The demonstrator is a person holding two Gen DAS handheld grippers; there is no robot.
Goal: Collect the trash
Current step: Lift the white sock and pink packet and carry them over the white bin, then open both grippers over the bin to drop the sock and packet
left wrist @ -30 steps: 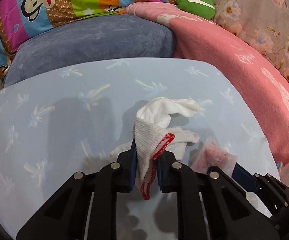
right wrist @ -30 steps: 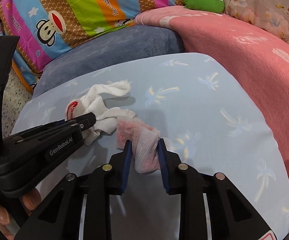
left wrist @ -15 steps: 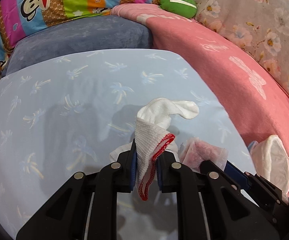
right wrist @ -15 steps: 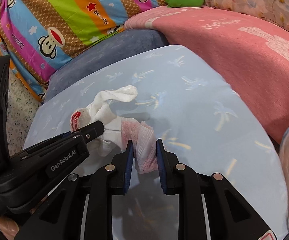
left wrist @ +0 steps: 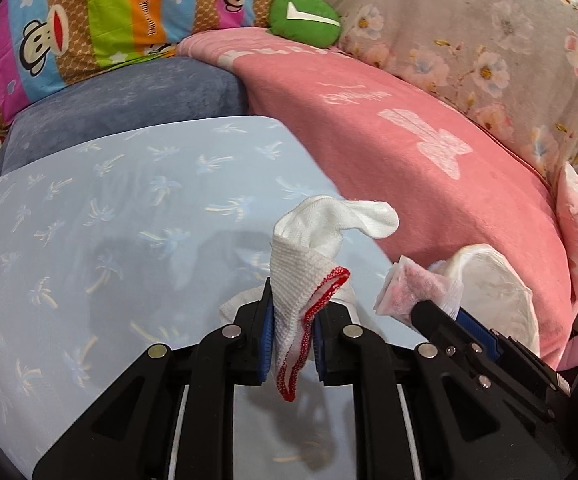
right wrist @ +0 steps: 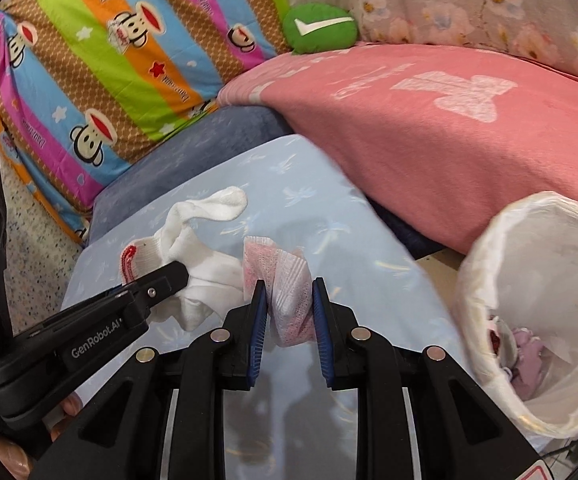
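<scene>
Where hand-held gripper (left wrist: 291, 338) closes: sock (left wrist: 309, 268).

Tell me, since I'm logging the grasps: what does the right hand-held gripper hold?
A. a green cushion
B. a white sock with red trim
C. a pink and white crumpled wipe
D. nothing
C: the right hand-held gripper pinches the pink and white crumpled wipe between its blue pads.

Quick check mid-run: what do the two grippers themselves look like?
Both are matte black plastic, each jaw lined with a blue ribbed pad. Round silver pins sit at the linkage joints. The left gripper carries white "GenRobot.AI" lettering on its side; the right gripper shows a red-and-white sticker at its base. No cables visible.
</scene>
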